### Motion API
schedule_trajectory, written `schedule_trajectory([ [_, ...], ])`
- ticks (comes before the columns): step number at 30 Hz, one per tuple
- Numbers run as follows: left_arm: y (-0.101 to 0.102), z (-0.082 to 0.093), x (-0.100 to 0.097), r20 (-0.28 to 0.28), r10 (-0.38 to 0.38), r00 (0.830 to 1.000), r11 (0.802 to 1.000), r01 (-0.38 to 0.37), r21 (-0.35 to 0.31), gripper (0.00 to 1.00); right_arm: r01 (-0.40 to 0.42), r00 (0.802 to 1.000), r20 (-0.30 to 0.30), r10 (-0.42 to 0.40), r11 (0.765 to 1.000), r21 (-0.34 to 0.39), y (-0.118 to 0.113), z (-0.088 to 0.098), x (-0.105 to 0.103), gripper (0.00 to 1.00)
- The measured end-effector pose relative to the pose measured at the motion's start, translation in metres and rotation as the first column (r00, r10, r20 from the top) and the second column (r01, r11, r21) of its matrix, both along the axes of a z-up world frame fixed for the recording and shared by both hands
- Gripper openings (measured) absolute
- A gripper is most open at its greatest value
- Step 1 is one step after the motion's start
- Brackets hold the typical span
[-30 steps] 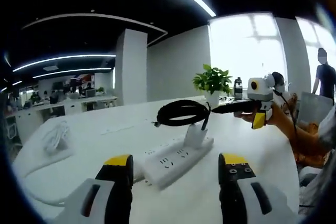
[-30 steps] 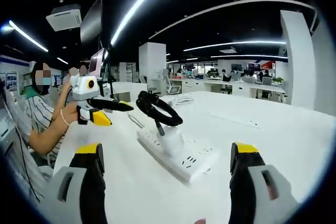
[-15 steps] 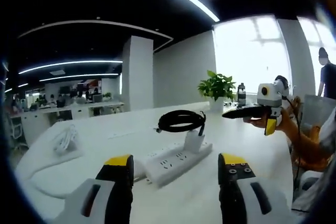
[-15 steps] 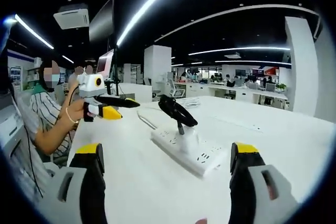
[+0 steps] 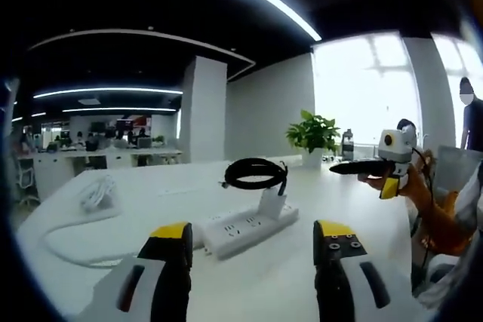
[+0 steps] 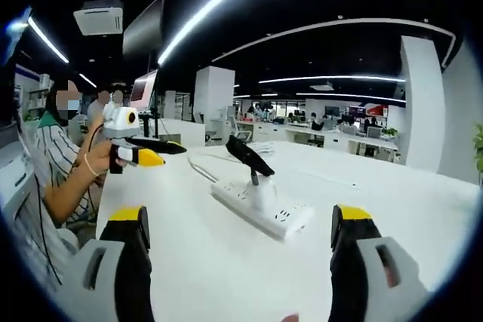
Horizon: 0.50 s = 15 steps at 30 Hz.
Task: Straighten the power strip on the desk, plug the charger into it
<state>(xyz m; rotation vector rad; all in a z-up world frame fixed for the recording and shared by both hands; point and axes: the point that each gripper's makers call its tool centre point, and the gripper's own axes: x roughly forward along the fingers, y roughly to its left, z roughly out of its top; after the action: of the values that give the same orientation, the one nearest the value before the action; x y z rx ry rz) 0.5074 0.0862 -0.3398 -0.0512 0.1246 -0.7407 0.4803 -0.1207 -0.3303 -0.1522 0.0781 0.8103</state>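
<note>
In the left gripper view, my left gripper (image 5: 253, 262) stood nearest, its two yellow-tipped jaws spread wide apart with nothing between them, raised above the white desk (image 5: 302, 209). Just beyond the jaws lay the white power strip (image 5: 240, 227), stretched along the desk from near left to far right, and the white charger (image 5: 272, 203) sat upright in its far right end. The charger's black cable (image 5: 254, 173) was coiled in a loop that hung over the plug. To the left, a white cord (image 5: 83, 235) curved across the desk toward a loose bundle farther off. Farther right I held my right gripper (image 5: 355, 167) in the air, its dark jaws pointing left toward the coil, and from that angle I could not tell how they stood. Behind it a potted plant (image 5: 313, 135) and a dark bottle (image 5: 346, 145) stood before the bright window. In the right gripper view, my right gripper (image 6: 245, 265) also had its jaws released and wide, gripping nothing, above the desk (image 6: 226, 262). The power strip (image 6: 260, 209) lay beyond them with the charger (image 6: 260, 190) plugged in and the cable (image 6: 245, 156) rising from it. At the far left my left gripper (image 6: 170, 147) hovered in my hand (image 6: 119, 157).
</note>
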Motion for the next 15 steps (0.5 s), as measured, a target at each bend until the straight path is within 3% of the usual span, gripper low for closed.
schedule_trajectory([
  [6,0.011,-0.006,-0.009,-0.008,0.03,1.0,0.999,-0.03,-0.011,0.65,0.031,0.999,-0.011,-0.03,0.999,0.032,-0.007,-0.005,-0.007,1.0],
  [11,0.025,-0.012,-0.015,0.0,0.088,0.996,0.995,-0.088,0.056,0.65,0.069,0.998,-0.005,-0.069,0.996,0.061,-0.016,-0.006,-0.015,0.99],
  [15,0.032,-0.013,-0.026,0.008,0.122,0.992,0.992,-0.123,0.041,0.65,0.13,0.991,-0.015,-0.13,0.991,0.038,-0.027,-0.017,-0.021,0.98],
])
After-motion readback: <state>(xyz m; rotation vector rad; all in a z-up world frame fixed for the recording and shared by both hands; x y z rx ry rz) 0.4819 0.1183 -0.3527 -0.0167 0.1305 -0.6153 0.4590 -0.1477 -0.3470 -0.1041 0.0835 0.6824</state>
